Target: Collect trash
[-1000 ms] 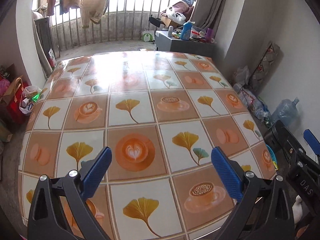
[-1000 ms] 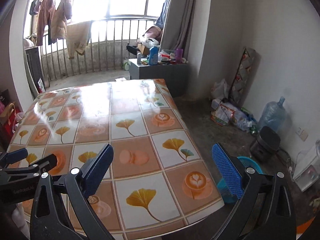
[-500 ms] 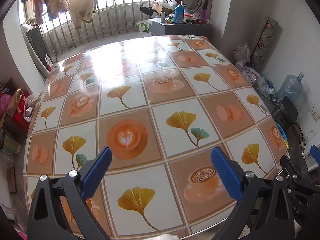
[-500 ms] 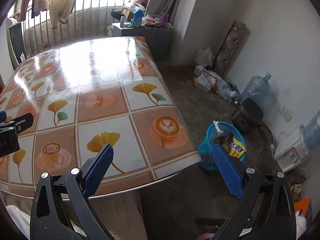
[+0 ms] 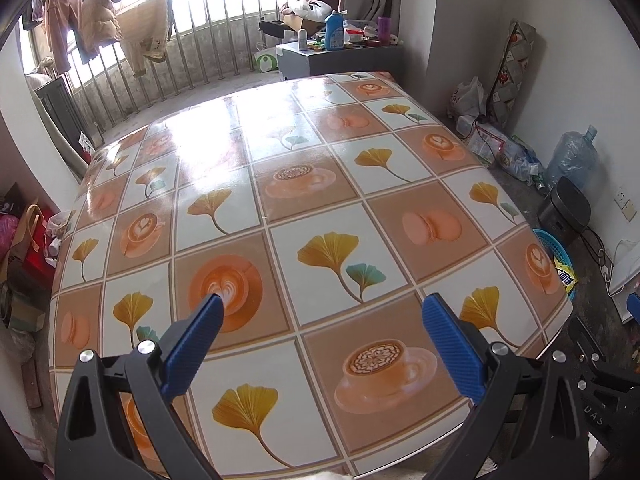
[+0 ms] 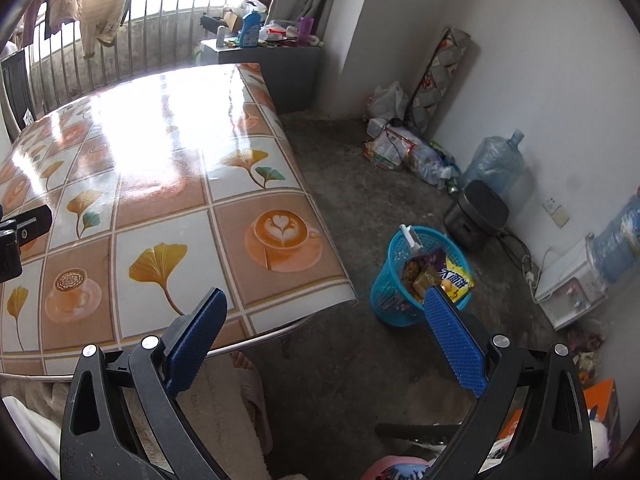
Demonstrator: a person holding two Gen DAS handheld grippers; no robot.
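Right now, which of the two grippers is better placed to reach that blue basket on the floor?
The right gripper, probably. It is open, empty, and looks past the table corner straight at the blue basket of wrappers. The left gripper, also open and empty, faces the tabletop, with the basket at its far right.

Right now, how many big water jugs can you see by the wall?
2. One jug stands behind the black pot; a second jug sits at the right edge, above a white box. Others may be hidden.

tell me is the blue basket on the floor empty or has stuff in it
Not empty. The blue basket stands upright beside the table with snack wrappers piled to its rim.
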